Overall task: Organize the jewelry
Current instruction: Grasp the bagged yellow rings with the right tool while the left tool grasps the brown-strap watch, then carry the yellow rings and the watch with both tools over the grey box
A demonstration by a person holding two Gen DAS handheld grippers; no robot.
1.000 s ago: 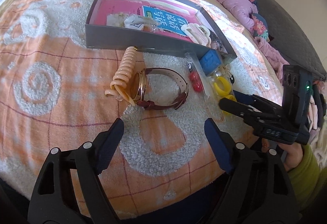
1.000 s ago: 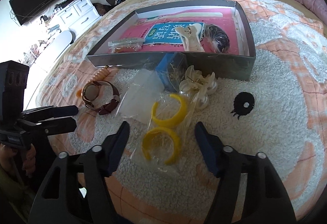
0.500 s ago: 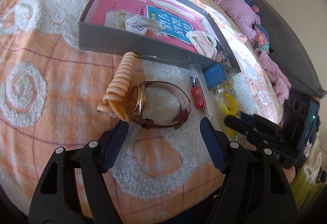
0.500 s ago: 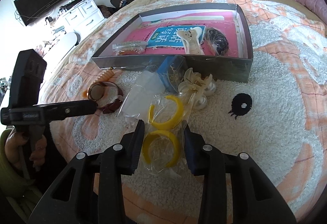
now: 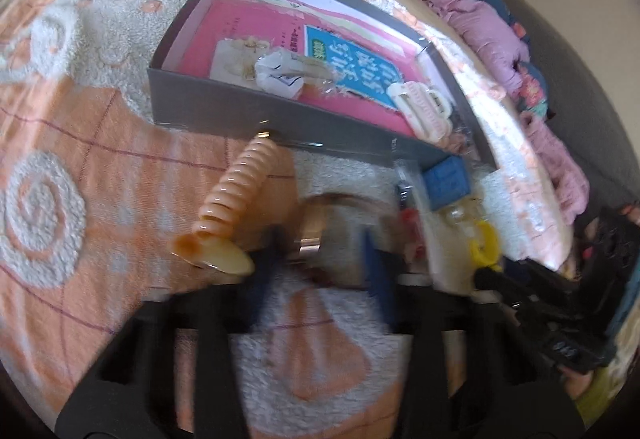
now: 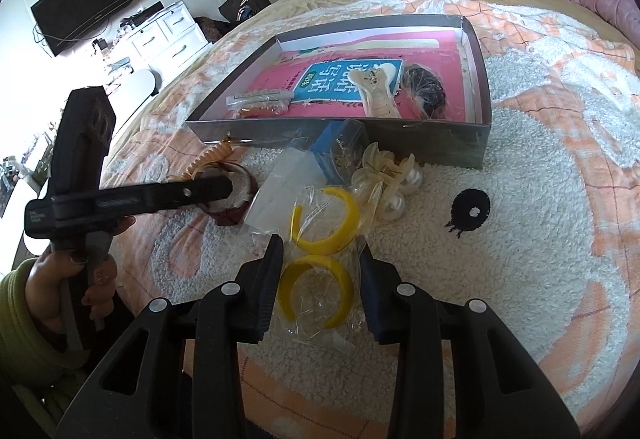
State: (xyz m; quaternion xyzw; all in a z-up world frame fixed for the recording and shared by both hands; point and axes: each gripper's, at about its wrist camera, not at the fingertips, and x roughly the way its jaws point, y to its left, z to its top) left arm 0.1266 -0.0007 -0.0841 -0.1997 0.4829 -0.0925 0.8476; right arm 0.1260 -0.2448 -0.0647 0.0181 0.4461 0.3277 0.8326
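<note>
My right claw (image 6: 320, 271) sits half open astride the bagged yellow hoops (image 6: 320, 259) on the blanket (image 6: 540, 239), my left claw (image 5: 320, 259) half open around the watch (image 5: 312, 235), coil tie (image 5: 236, 195) alongside, gray box (image 6: 400, 135) behind.

1. My right gripper (image 6: 320, 263) has its fingers spread around the bagged yellow hoops (image 6: 320, 251); bare blanket (image 6: 540, 239) lies open to its right.
2. Ahead, the pearl claw clip (image 6: 386, 179) and blue box (image 6: 336, 151) crowd against the grey box (image 6: 440, 143) wall.
3. My left gripper (image 5: 320, 259) straddles the watch (image 5: 320, 223); the spiral hair tie (image 5: 236, 195) blocks its left side.
</note>
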